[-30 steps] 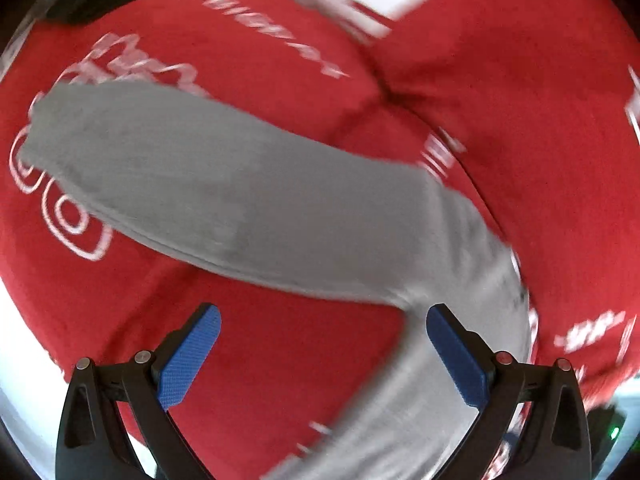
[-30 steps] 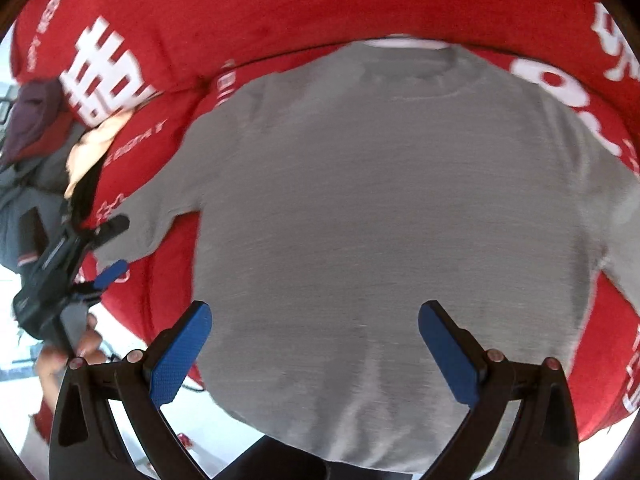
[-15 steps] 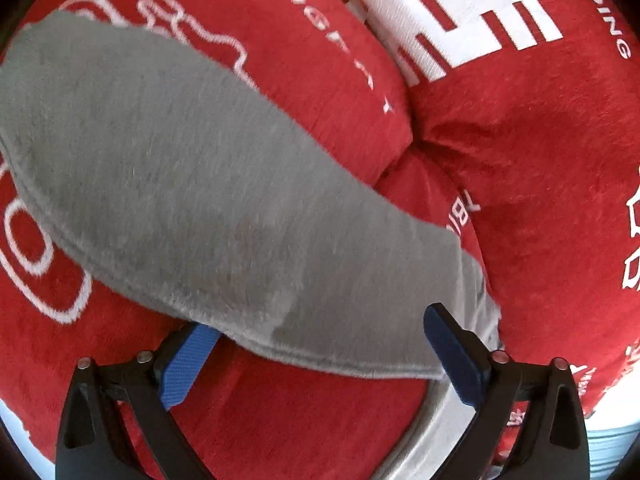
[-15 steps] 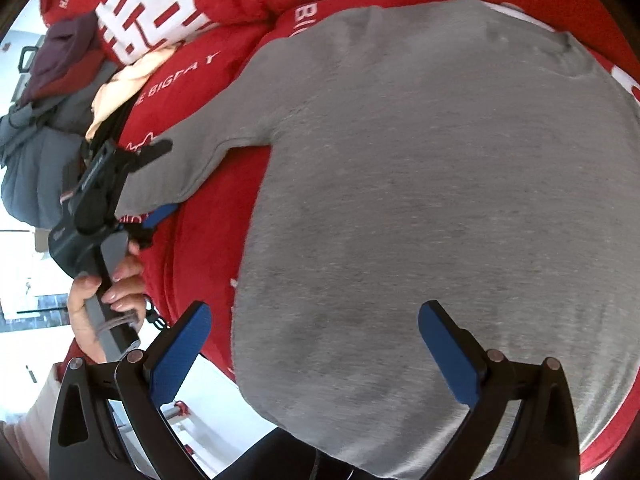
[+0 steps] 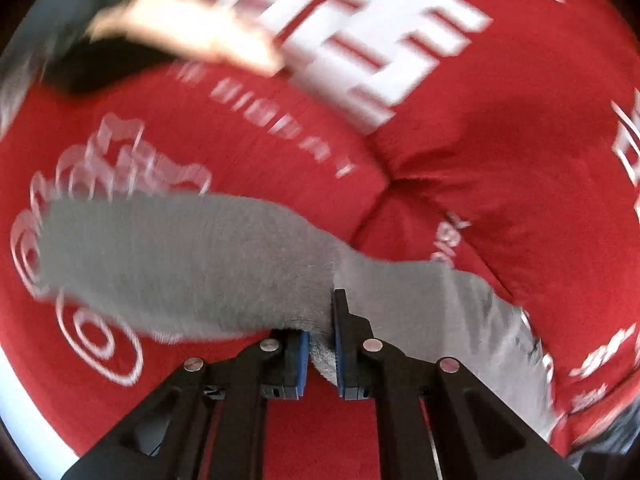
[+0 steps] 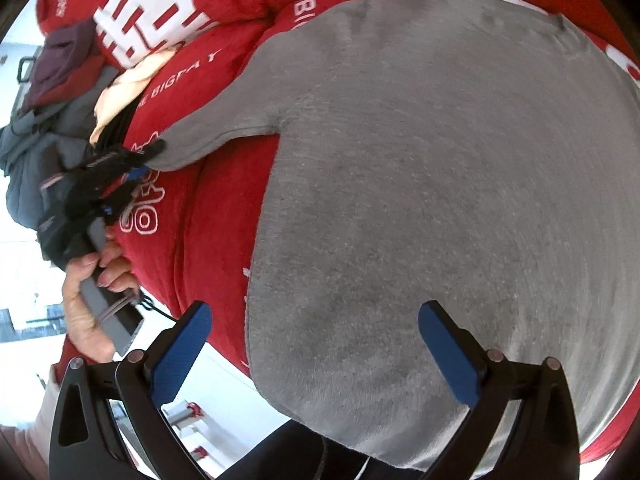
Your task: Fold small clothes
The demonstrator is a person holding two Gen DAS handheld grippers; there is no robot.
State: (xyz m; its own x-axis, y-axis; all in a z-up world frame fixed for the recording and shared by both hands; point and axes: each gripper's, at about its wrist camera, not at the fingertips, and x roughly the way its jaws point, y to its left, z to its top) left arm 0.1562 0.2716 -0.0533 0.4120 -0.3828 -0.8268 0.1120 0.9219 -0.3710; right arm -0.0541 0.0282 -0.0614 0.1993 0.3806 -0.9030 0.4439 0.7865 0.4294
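One grey sweater (image 6: 420, 184) lies spread flat on the red cushions (image 6: 224, 208). Left gripper (image 5: 320, 354): jaws have just closed, now pinching the lower edge of one sleeve (image 5: 168, 256). Right gripper (image 6: 316, 350): jaws wide apart above the sweater's hem, holding nothing. One pile of other clothes (image 6: 60, 92) lies beyond.

sweater (image 6: 420, 200) on cushions (image 6: 224, 208), clothes pile (image 6: 60, 92) apparently left
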